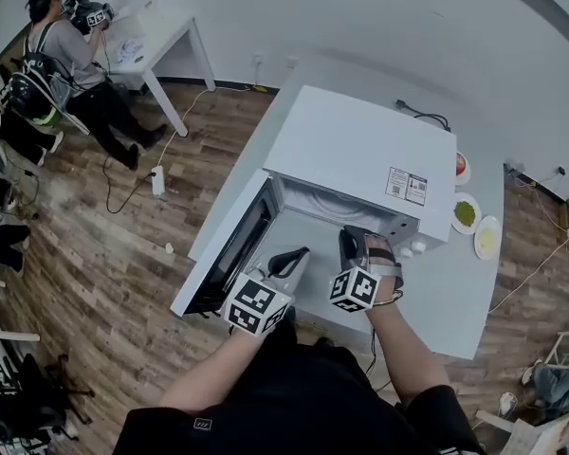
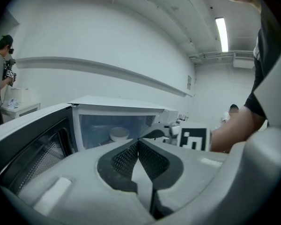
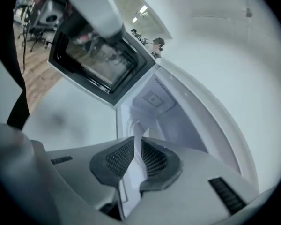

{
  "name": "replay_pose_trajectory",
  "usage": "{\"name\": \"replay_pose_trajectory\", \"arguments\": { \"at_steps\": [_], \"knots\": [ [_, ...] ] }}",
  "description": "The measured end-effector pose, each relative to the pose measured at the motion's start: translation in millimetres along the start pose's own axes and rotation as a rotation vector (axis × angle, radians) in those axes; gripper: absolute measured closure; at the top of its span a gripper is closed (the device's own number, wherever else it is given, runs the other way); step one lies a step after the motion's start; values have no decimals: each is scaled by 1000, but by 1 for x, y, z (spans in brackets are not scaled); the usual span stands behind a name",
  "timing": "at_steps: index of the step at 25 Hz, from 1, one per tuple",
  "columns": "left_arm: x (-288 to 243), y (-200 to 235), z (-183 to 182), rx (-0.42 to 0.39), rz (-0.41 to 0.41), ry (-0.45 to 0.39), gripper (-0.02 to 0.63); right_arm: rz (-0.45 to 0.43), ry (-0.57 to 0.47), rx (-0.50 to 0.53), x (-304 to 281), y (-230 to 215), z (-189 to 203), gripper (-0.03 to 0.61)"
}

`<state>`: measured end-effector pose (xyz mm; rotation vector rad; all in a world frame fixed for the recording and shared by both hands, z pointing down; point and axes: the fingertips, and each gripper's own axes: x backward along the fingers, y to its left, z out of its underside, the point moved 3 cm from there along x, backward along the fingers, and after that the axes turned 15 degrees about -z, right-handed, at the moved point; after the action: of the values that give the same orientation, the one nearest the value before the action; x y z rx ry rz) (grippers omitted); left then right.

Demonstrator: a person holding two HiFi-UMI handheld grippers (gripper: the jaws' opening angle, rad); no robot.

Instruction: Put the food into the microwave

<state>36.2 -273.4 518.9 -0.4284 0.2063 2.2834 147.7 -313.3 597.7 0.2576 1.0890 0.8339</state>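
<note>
Bench [image 1: 436,301] in white carries the microwave [image 1: 360,150], which stands straight ahead of both tongs. Its door [image 1: 229,249] is swung wide, out past the left tongs. The left tongs [image 2: 138,142] are closed, pads meeting at the tip with nothing between them, and they hang just outside the opening. The right tongs [image 3: 136,146] sit at the mouth of the cavity, all but together, with only a thin slit between the pads. I can make out nothing gripped there, only the pale inside of the oven beyond.

Past the tips of the left tongs, on the cavity floor, sits a white bowl [image 2: 118,134]; what it holds I can't see. Off to the right of the right tongs, beyond the microwave's corner, three small dishes lie on the bench: one with green food [image 1: 465,214], one with yellow [image 1: 486,238], one with something red [image 1: 461,164].

By my reckoning one dish is already in and the door is not yet shut. Whether the other three must follow, the task doesn't say.
</note>
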Motion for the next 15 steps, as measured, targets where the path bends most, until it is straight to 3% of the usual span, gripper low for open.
{"name": "replay_pose_trajectory", "arguments": {
  "at_steps": [4,9,15],
  "knots": [
    [20,-17,8,35,-36,-3,606,-47,-140,-154,75,34,4,522],
    [51,-57,20,71,-45,8,606,-201,-372,-431,161,93,0,523],
    [98,-116,29,84,-2,14,606,-379,-511,-589,209,144,4,546]
  ]
}}
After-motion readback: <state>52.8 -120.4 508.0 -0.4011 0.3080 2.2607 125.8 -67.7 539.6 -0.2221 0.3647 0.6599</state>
